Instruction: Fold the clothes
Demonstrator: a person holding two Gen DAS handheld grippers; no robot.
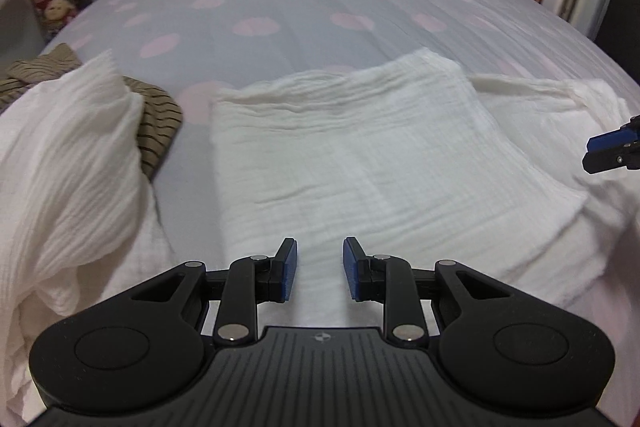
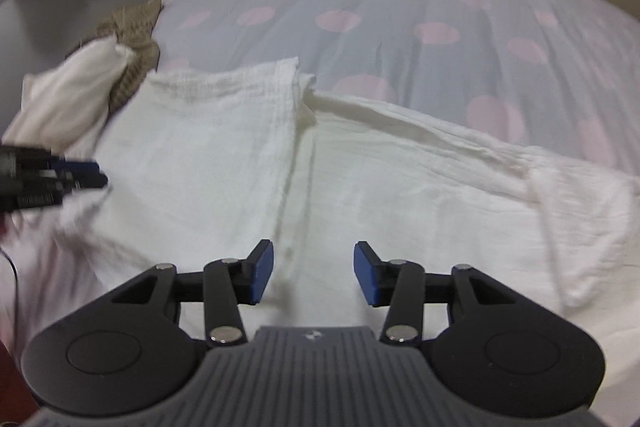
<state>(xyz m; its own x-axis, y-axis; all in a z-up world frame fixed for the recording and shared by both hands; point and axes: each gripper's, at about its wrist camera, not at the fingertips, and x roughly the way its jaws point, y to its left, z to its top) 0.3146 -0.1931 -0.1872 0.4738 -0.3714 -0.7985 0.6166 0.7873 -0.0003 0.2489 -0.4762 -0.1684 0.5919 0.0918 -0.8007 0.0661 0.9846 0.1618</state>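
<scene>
Both of your grippers hang with their blue-padded fingers parted and nothing between them: the left gripper point(image 1: 320, 269) with a moderate gap, the right gripper point(image 2: 314, 273) a little wider. Each hovers just above the near part of the white crinkled muslin cloth point(image 1: 360, 155), which spreads on the bed in front of the fingers.

Ahead of your left fingers the cloth lies doubled into a thick, roughly square panel with a layered far edge. Ahead and to the right of your right fingers, in the right wrist view, a thinner flat stretch of it point(image 2: 420, 179) runs on, ending in a rumpled corner. A straight ridge between your two grippers marks where the doubled part begins.

I judge you are between grasps partway through folding: one side looks folded over, the other still single. The next grasp would call for pinching a thin, soft edge cleanly, taking every layer you mean to carry, and moving both grippers level so the gauze does not skew.

Left of your left fingers stands a loose heap of white ribbed fabric point(image 1: 68, 163), and past it a brown garment with thin dark stripes point(image 1: 158, 125), crumpled. Beyond everything lies the grey bedspread with pink round spots point(image 1: 320, 7), smooth and taut.
</scene>
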